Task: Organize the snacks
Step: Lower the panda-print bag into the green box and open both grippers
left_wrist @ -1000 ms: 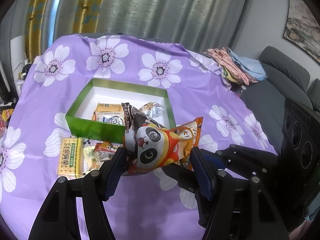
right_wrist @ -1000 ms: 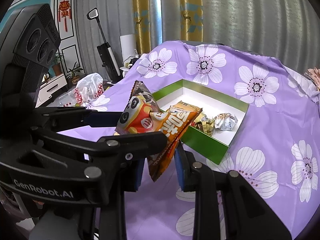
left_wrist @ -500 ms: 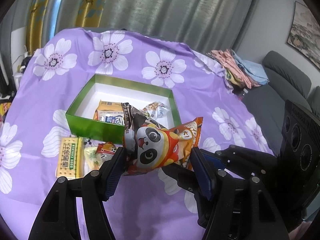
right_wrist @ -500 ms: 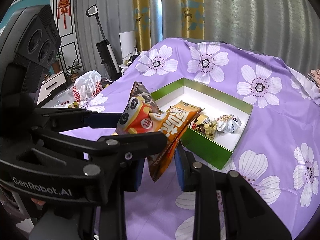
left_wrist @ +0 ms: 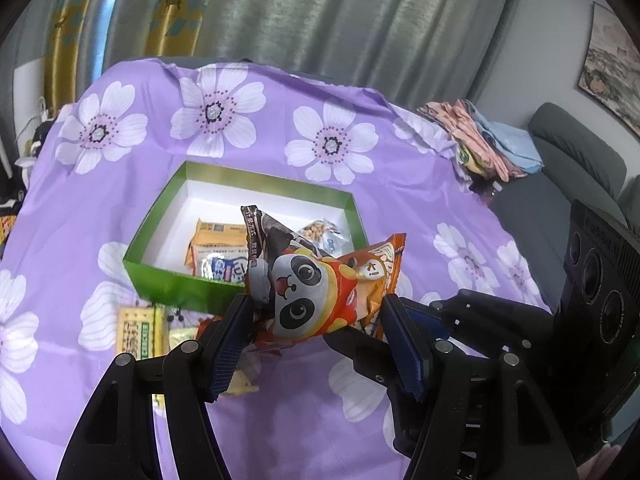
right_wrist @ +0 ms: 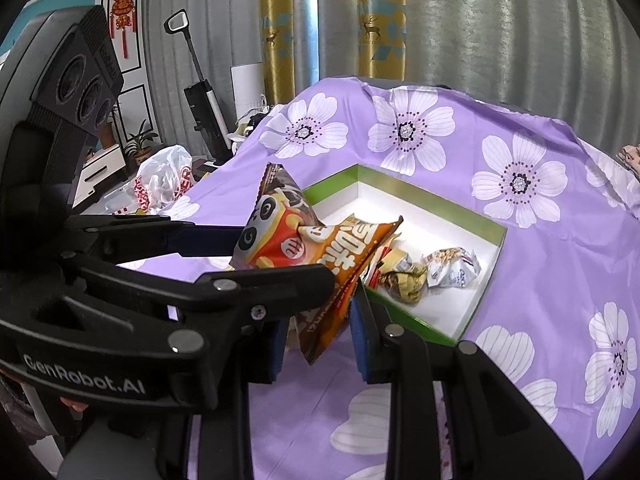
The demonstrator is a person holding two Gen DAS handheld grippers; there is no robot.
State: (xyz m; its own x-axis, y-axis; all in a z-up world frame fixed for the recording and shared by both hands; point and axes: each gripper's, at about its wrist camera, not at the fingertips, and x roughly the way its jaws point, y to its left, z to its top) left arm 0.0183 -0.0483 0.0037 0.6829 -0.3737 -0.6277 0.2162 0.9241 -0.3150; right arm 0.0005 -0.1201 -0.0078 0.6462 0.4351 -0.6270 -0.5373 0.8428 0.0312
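Here, both grippers hold one crinkled orange-and-red foil snack bag printed with a panda face (left_wrist: pixel 308 300) (right_wrist: pixel 296 246) up off the cloth. The left gripper (left_wrist: pixel 316 332), black with blue pads, has its jaws closed against the bag's two lower sides, the panda face bulging up between them. The right gripper (right_wrist: pixel 320 320) pinches the bag's orange tail end, which hangs down between its blue pads; in the right wrist view the left gripper's black arm crosses in front, reaching in from the left.

Just ahead of the left gripper, past the bag, sits a shallow green cardboard box with a white inside (left_wrist: pixel 168 284) (right_wrist: pixel 464 324). In it lie a flat yellow-orange packet (left_wrist: pixel 218 236), a blue-labelled packet touching it (left_wrist: pixel 224 270) and a small clear pouch of nuts (left_wrist: pixel 320 232) (right_wrist: pixel 452 268) toward the far right corner. Below and left of the left gripper's left jaw, outside the box, a yellow cracker pack (left_wrist: pixel 138 332) lies flat on the purple cloth with white flowers (left_wrist: pixel 280 128) (right_wrist: pixel 520 360), with other small packets beside it partly hidden by the jaw. Far right of the left gripper, folded clothes (left_wrist: pixel 484 144) are stacked at the cloth's edge.
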